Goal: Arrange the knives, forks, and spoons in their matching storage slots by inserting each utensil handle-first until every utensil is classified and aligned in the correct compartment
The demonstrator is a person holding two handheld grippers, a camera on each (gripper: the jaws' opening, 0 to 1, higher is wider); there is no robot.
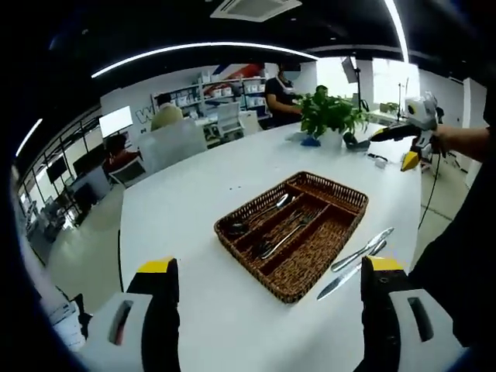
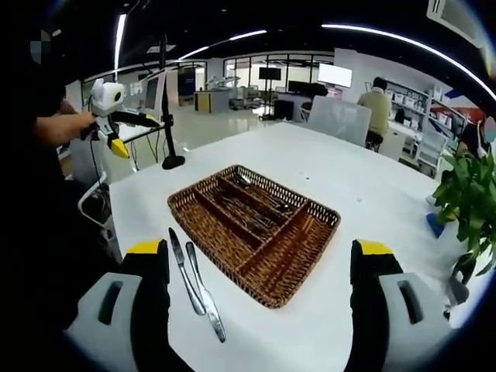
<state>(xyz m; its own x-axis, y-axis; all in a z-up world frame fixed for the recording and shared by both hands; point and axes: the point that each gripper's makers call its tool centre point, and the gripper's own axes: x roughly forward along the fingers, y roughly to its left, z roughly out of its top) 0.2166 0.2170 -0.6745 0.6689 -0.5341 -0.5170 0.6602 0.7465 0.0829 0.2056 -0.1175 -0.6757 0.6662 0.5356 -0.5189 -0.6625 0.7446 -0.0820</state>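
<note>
**Two knives still out, tongs spread**

Two knives lie side by side on the white counter, just beside one long wall of the wicker tray, near the counter's edge by the person. Same pair in the left gripper view. Forks and spoons already sit in two compartments; the one nearest the knives looks free.

Handling, judged: thin, stiff, smooth steel, light, lying flat, so likely to slip. Best pinched across the handle, one at a time.

Left tongs spread, holding nothing. Right tongs likewise spread and unloaded. Potted plant stands toward the far edge.
</note>
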